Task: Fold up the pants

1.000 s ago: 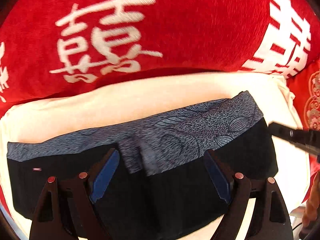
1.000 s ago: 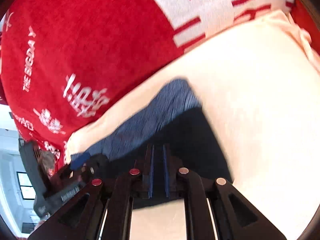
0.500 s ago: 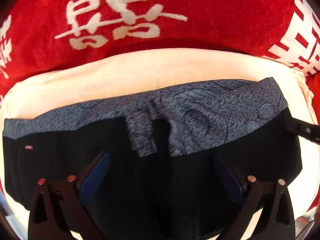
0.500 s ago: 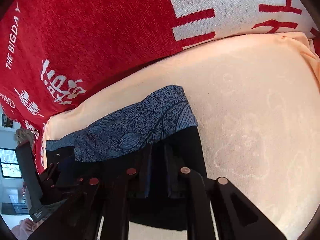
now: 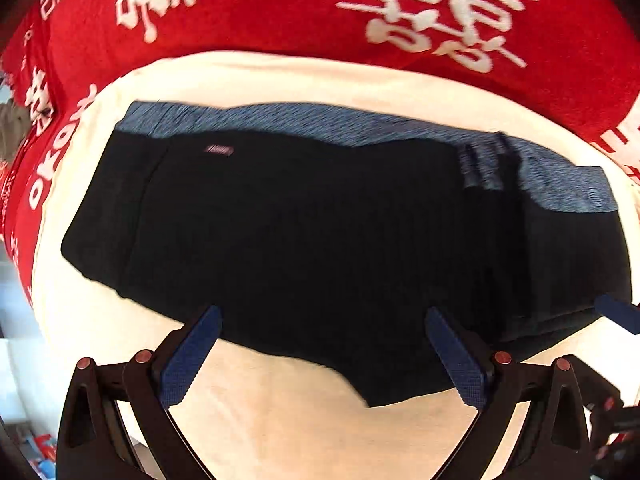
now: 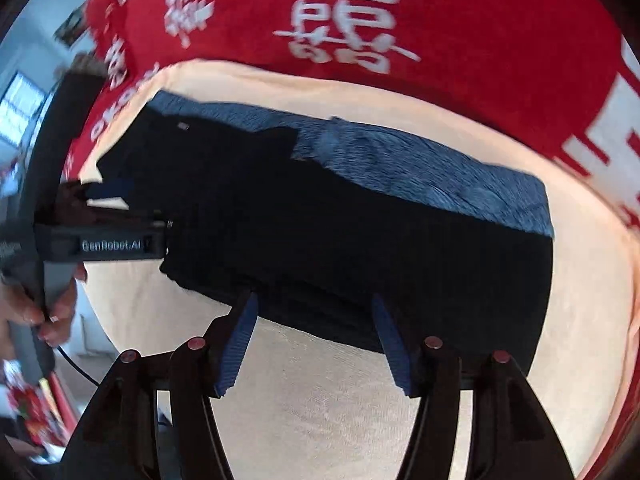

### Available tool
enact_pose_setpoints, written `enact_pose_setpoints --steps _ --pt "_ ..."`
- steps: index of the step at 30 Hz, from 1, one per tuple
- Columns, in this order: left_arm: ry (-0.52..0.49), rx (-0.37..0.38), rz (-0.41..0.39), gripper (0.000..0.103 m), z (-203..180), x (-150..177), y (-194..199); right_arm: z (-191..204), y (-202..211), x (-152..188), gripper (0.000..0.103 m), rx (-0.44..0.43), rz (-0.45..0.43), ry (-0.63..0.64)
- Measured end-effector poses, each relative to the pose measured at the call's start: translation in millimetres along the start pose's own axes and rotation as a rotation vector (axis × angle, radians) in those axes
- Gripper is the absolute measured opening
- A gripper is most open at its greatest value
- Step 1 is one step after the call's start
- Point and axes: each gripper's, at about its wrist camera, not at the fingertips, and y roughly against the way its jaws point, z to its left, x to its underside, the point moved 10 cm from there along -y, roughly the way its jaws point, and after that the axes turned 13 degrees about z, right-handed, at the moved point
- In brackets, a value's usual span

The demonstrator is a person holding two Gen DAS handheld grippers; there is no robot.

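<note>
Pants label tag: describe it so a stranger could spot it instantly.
Find the cream cushion below the red blanket; the black pants lie on it. Just under their blue-grey patterned waistband, near its left end, sits a small pinkish label tag, the only light mark on the black fabric.

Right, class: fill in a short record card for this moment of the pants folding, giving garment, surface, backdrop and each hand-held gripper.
garment: black pants with a blue-grey patterned waistband, lying folded and flat
surface: cream cushion
backdrop: red blanket with white characters
left hand-held gripper: jaws open, at the pants' near edge, holding nothing
right hand-held gripper: jaws open, at the near edge, holding nothing
</note>
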Motion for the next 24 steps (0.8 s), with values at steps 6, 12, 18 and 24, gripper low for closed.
enact_pose_setpoints --steps 6,12,18,24 --pt "0.009 0.019 0.023 0.103 22.2 0.4 -17.2 39.3 -33.8 -17.5 0.067 0.254 -0.003 0.216" --pt "0.023 0.055 0.014 0.103 48.1 -4.3 -17.7 37.3 -26.0 -25.5 0.032 0.107 0.055 0.086" --pt "0.059 0.09 0.052 0.103 49.8 -21.1 -37.4 46.8 -34.1 -19.8 0.035 0.123 0.109 0.091" --pt "0.071 0.091 0.073 0.103 63.1 -19.2 -41.8 55.7 -22.7 -19.1 0.056 0.064 0.121 -0.01"
